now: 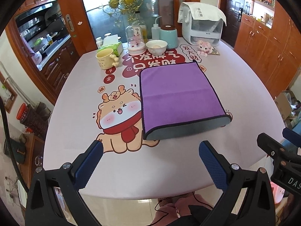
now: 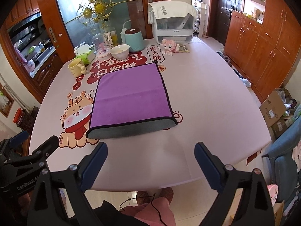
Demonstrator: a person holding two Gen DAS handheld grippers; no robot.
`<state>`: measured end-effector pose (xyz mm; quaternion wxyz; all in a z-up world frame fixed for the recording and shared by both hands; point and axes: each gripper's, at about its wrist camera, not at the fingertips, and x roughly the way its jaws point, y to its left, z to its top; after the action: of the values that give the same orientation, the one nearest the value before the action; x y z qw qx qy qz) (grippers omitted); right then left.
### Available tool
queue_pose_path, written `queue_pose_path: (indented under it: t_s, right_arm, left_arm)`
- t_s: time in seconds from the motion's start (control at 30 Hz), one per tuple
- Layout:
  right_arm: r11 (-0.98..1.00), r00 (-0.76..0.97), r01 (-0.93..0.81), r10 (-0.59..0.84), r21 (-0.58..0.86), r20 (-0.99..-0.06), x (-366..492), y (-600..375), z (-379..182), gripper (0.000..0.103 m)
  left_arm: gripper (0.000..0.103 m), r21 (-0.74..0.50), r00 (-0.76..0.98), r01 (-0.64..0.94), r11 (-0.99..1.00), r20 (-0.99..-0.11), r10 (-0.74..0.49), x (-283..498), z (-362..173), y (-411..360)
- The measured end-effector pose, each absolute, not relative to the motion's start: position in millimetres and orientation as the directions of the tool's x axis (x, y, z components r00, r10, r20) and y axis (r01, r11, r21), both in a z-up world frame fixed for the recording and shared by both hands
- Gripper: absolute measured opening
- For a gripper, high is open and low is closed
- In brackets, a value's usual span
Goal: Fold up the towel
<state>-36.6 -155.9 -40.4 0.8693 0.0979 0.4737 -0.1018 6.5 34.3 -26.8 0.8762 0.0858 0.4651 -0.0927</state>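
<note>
cardboard box cropped; bottle label blurred

The folded purple towel lies flat on the table; the left gripper hovers near it, jaws spread, empty.

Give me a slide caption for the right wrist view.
Open right gripper hovers before a folded purple towel on the table.

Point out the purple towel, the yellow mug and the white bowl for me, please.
purple towel [image 1: 175, 96]: left wrist view, middle of its purple top layer.
yellow mug [image 1: 104, 60]: left wrist view, on its outer wall, below the rim.
white bowl [image 2: 120, 53]: right wrist view, on its front outer wall.
</note>
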Motion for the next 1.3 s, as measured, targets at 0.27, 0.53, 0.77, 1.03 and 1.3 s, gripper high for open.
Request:
queue_pose_path:
  t_s: [0.27, 0.53, 0.77, 1.03, 1.3]
  right_arm:
    - [0.964, 0.550, 0.252, -0.073, 0.082, -0.832, -32.0, -150.1, -49.3, 0.091]
    - [0.971, 0.575, 0.225, -0.063, 0.084, -0.815, -9.9, -168.9, -58.9, 0.088]
    - [0.987, 0.589, 0.140, -0.017, 0.082, -0.808, 16.9, -188.5, -74.0, 0.085]
    - [0.997, 0.575, 0.041, 0.029, 0.064, -0.818, 46.5, -207.5, -102.4, 0.084]
    - [0.994, 0.568, -0.108, 0.073, 0.014, -0.820, 62.4, -218.3, -136.0, 0.083]
  left_arm:
    - [0.101, 0.062, 0.532, 0.270, 0.961, -0.841, -0.095, 19.7, -35.1, 41.6]
    - [0.101, 0.038, 0.505, 0.287, 0.957, -0.855, -0.117, 47.0, -46.2, 41.0]
    - [0.101, 0.003, 0.477, 0.331, 0.944, -0.863, -0.164, 75.4, -64.0, 33.3]
    - [0.101, -0.015, 0.457, 0.383, 0.924, -0.866, -0.203, 106.2, -89.3, 22.1]
    - [0.101, -0.031, 0.420, 0.445, 0.895, -0.875, -0.239, 127.0, -122.6, 17.0]
